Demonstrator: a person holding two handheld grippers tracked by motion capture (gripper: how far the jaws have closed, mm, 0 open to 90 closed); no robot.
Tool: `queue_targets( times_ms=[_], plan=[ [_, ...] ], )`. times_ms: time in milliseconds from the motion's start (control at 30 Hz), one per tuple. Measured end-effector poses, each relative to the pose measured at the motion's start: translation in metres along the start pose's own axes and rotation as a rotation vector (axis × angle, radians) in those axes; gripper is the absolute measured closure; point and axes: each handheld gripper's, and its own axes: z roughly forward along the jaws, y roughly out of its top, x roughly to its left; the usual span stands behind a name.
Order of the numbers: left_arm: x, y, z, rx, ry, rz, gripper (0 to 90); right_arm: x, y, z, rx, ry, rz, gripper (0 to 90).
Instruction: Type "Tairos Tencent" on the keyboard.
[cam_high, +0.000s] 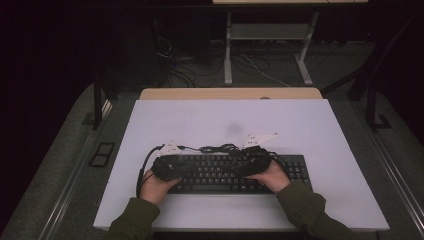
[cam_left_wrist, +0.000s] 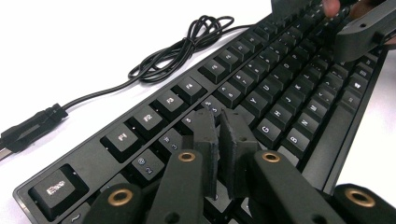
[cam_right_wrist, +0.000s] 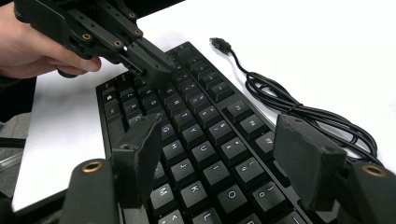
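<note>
A black keyboard lies on the white table board, near its front edge. Its black cable is coiled just behind it, and the USB plug lies loose. My left gripper hovers low over the keyboard's left keys. Its jaws are almost together and hold nothing. My right gripper stands open over the right-hand letter keys, with nothing clamped. One right fingertip shows in the left gripper view, far along the keyboard.
A wooden desk edge runs behind the white board. Beyond it a metal table frame and loose floor cables sit in the dark. Bare white board lies behind and to both sides of the keyboard.
</note>
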Motion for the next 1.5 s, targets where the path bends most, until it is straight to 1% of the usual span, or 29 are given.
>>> queue_targets(
  times_ms=[100,300,400,600,700,767,867,1067,1133,1267,1500],
  plan=[
    [-0.001,0.000,-0.002,-0.004,0.000,0.002,79.6,0.000,0.000,0.000,0.001,0.001,-0.001,33.6],
    [-0.002,0.000,-0.004,-0.018,-0.006,0.000,64.9,0.002,0.000,0.000,0.013,0.010,-0.004,40.6],
    [-0.003,0.000,-0.004,-0.023,-0.003,-0.004,58.2,0.003,0.000,0.001,0.022,0.022,-0.011,47.2],
    [-0.005,0.000,-0.004,-0.031,-0.004,-0.008,48.2,0.006,-0.001,0.004,0.047,0.043,-0.020,62.8],
    [-0.006,0.000,-0.004,-0.039,-0.002,-0.011,43.8,0.009,-0.001,0.005,0.058,0.057,-0.029,69.0],
    [-0.006,-0.001,-0.004,-0.050,-0.013,-0.013,41.1,0.011,-0.001,0.006,0.067,0.064,-0.032,72.2],
    [-0.005,-0.001,-0.004,-0.058,-0.018,-0.012,37.6,0.013,-0.002,0.008,0.081,0.073,-0.037,77.7],
    [-0.005,-0.002,-0.003,-0.068,-0.024,-0.012,34.6,0.019,-0.003,0.013,0.107,0.103,-0.055,87.7],
    [-0.005,-0.002,-0.003,-0.071,-0.023,-0.012,33.9,0.022,-0.003,0.015,0.113,0.113,-0.062,88.4],
    [-0.005,-0.002,-0.003,-0.071,-0.020,-0.013,32.2,0.025,-0.004,0.018,0.123,0.119,-0.072,88.4],
    [-0.005,-0.003,-0.003,-0.069,-0.019,-0.014,31.1,0.029,-0.006,0.024,0.152,0.099,-0.080,88.4]
  ],
)
